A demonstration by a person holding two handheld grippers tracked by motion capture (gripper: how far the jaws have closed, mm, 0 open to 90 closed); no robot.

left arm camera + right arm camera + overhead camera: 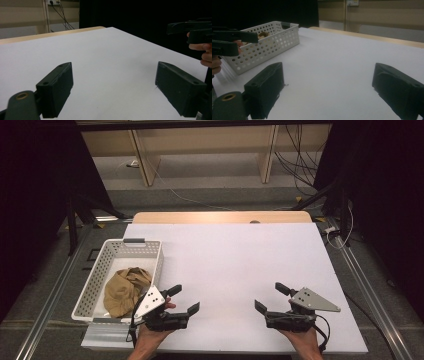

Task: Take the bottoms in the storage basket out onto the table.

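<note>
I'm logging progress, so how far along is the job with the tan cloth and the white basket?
Done: nothing that shows; the crumpled tan cloth lies in the white perforated plastic basket at the table's left. In hand: nothing; the left gripper and right gripper rest open and empty on the white table top. Left: whatever handling of the cloth is planned.

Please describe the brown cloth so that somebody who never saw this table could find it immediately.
Start at the white table and go to its left edge, where a white perforated basket stands. The crumpled tan cloth lies inside, toward the near end, beside the left gripper. It is the only soft, brown thing there.
</note>
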